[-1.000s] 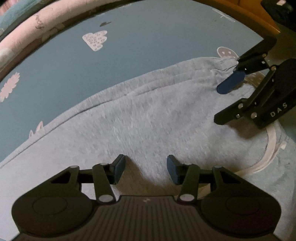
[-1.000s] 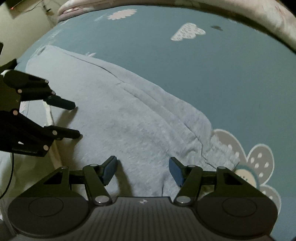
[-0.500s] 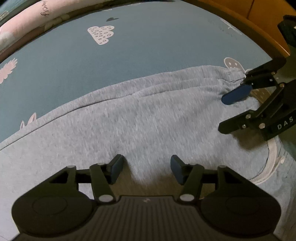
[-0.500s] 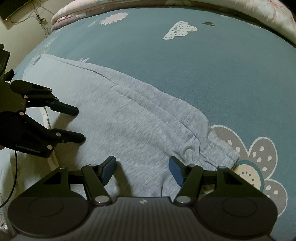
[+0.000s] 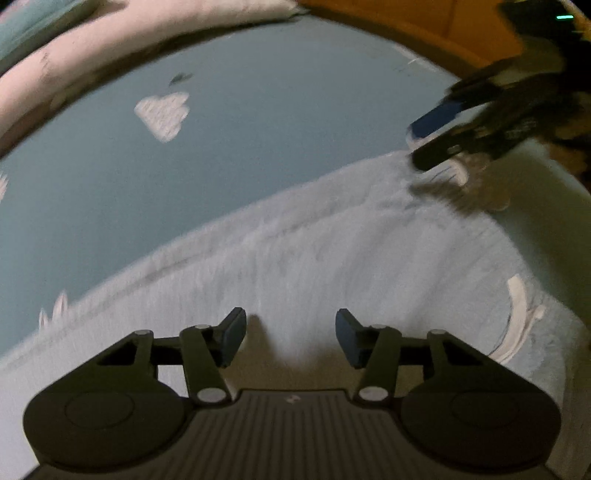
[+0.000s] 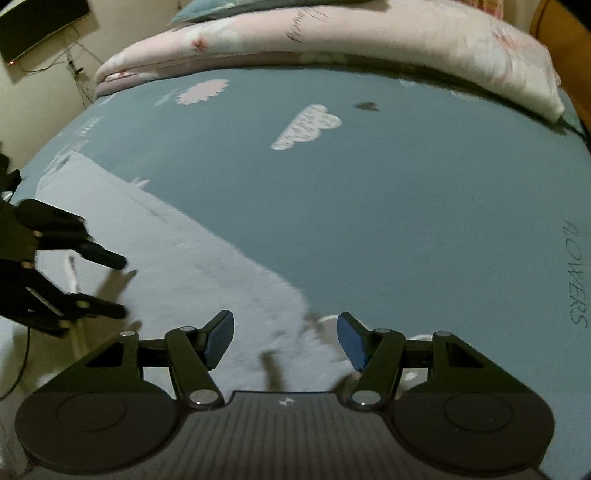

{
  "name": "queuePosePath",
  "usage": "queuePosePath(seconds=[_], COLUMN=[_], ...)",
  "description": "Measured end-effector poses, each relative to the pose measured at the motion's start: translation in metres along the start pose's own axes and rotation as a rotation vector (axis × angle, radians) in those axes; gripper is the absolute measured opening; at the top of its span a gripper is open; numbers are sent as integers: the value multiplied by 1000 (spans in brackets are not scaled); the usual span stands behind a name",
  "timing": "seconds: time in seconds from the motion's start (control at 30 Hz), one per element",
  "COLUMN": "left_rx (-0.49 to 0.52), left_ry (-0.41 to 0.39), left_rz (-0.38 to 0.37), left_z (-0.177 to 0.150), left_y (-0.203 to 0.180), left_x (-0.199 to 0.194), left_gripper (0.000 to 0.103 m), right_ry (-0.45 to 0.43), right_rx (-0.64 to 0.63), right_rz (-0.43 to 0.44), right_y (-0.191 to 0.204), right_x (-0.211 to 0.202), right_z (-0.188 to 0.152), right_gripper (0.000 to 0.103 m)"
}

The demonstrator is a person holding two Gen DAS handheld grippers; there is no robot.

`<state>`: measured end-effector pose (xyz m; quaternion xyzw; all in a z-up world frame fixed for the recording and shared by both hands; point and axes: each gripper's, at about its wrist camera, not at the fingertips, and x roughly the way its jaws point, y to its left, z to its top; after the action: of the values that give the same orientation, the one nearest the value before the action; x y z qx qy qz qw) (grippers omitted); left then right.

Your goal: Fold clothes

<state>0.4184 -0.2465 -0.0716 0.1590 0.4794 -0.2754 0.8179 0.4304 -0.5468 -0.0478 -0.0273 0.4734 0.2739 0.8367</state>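
Note:
Grey sweatpants (image 5: 314, 266) lie flat on the blue patterned bed sheet (image 5: 221, 147), their white drawstring (image 5: 517, 314) showing at the right. My left gripper (image 5: 290, 332) hovers just over the cloth; its jaws are closing, with a clear gap and nothing pinched between them. In the right wrist view the same gripper (image 6: 120, 288) stands at the left over the sweatpants (image 6: 166, 266). My right gripper (image 6: 284, 339) is open above the cuffed end of the garment and holds nothing. Blurred, it also appears at the upper right in the left wrist view (image 5: 415, 146).
A folded pink quilt (image 6: 332, 40) lies along the far side of the bed. A wooden headboard (image 5: 443, 22) rises at the right. A dark screen (image 6: 40, 26) with cables hangs on the wall at the left. Bare sheet stretches beyond the garment.
Both grippers have risen off the sweatpants. The right gripper has moved up and away toward the cuff end. The garment lies where it was.

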Motion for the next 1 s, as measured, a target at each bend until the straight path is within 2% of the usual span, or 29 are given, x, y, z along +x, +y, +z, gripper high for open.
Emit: queuePosePath(seconds=[0.13,0.3,0.37,0.43,0.53,0.63,0.83,0.9,0.97,1.0], left_rx=[62,153,198,244,327,421,599,684,728,750], left_ry=[-32,-58,-52,-46,-28,-19,95,117,152,170], left_rz=[-38,-86,-124,-161,-224,-270,-426,-435,-469,-485], left_z=[22,48,57,66,80,94,112,112,113,113], left_y=[9,15,16,15,12,7,-7,-15,-20,-23], left_x=[8,23,31,39,51,58,69,69,68,68], left_gripper=[51,49,49,49,50,51,53,52,49,45], right_ry=[58,123,144,166,184,176,101,88,82,80], right_rx=[37,32,24,22,15,-3,-140,-191,-236,-255], right_rz=[88,180,216,257,282,284,281,281,281,284], right_y=[-26,-37,-38,-40,-41,-39,-7,5,17,22], right_x=[26,49,52,56,61,54,13,2,-5,-9], right_z=[6,12,15,18,18,22,27,29,31,33], right_gripper=[56,52,46,30,22,13,8,8,7,7])
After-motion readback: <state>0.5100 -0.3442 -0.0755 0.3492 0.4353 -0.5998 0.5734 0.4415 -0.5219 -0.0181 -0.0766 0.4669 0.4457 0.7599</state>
